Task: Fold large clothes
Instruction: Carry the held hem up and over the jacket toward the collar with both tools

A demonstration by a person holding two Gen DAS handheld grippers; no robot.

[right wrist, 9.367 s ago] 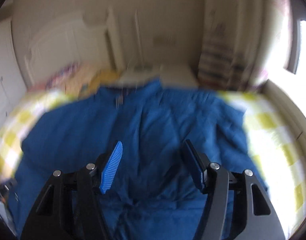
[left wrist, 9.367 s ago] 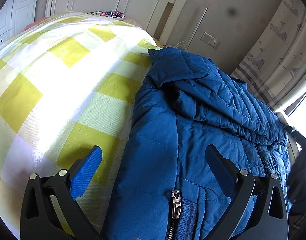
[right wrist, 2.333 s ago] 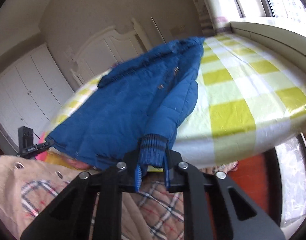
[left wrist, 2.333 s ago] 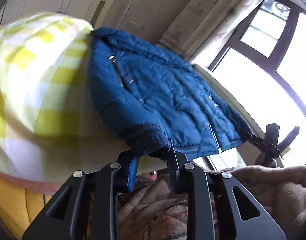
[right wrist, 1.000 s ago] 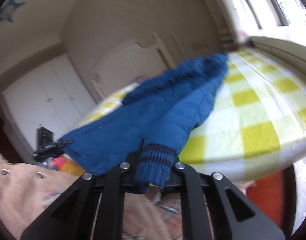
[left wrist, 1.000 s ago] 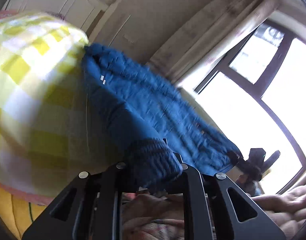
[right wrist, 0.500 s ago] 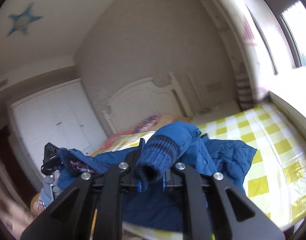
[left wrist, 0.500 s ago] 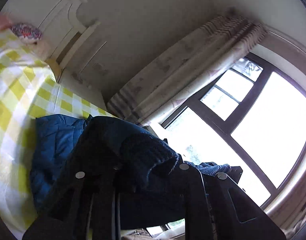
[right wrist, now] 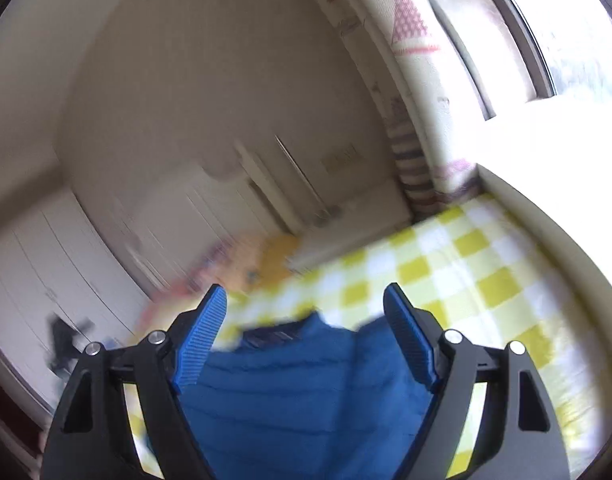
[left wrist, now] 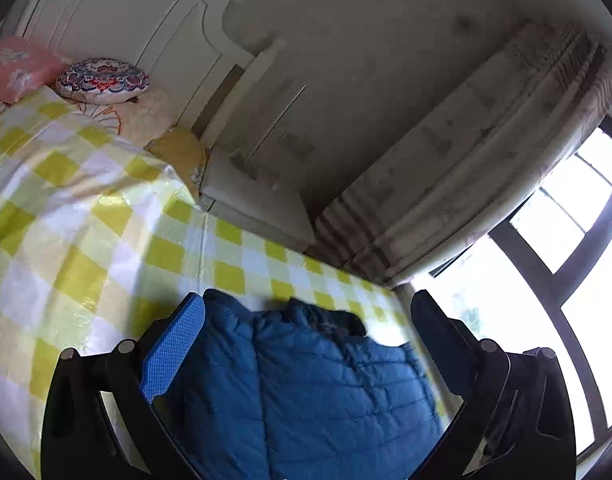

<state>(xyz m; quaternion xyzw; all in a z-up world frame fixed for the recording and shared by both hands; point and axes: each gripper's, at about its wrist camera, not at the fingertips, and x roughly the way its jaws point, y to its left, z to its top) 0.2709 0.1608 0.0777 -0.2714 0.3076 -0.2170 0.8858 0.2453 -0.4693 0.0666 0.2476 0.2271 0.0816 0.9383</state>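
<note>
The blue quilted jacket (left wrist: 306,392) lies on the yellow-and-white checked bed cover (left wrist: 86,240), bunched below and between my fingers. My left gripper (left wrist: 306,344) is open and empty above it. In the right wrist view the jacket (right wrist: 306,392) shows again, blurred, with a dark ribbed cuff at its far edge. My right gripper (right wrist: 306,336) is also open and empty over it.
A white headboard (left wrist: 118,28) with a pink pillow (left wrist: 14,64) and a patterned round cushion (left wrist: 102,80) stands at the bed's far end. Curtains (left wrist: 486,168) and a bright window (left wrist: 566,280) are on the right. White wardrobes (right wrist: 46,272) are on the left.
Both grippers held the jacket's cuffs and swung them up and over the jacket. Now both have opened and let go, and the jacket lies bunched on the bed.
</note>
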